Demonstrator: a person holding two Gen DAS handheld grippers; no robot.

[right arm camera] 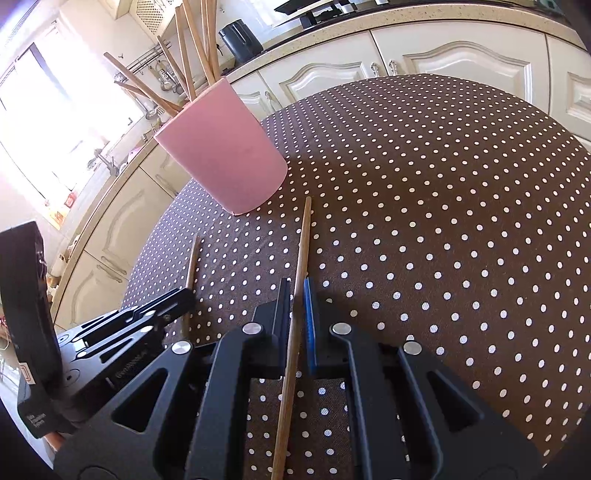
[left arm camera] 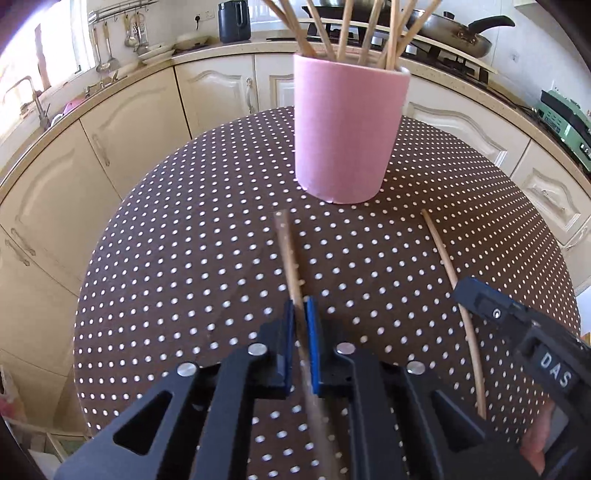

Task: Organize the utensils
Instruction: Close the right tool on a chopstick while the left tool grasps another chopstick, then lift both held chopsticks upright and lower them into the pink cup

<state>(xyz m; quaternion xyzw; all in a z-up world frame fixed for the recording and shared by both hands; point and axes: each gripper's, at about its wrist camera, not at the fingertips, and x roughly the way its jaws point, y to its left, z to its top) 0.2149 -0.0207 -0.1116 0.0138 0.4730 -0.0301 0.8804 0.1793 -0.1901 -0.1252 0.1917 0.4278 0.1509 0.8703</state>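
Observation:
A pink cup [left arm camera: 347,129] holding several wooden chopsticks stands on the round polka-dot table [left arm camera: 184,240]; it also shows in the right wrist view [right arm camera: 225,158]. My left gripper [left arm camera: 300,306] is shut on a wooden chopstick [left arm camera: 286,251] that points toward the cup. My right gripper [right arm camera: 296,288] is shut on another wooden chopstick [right arm camera: 302,243], which also points toward the cup. That chopstick [left arm camera: 448,273] and the right gripper [left arm camera: 517,332] show at the right of the left wrist view. The left gripper [right arm camera: 173,299] and its chopstick [right arm camera: 192,262] show at the left of the right wrist view.
Cream kitchen cabinets [left arm camera: 122,122] and a counter curve around the table. A frying pan [left arm camera: 458,33] sits on the stove behind the cup, with a dark kettle [left arm camera: 234,20] to its left. A sink and window are at the far left.

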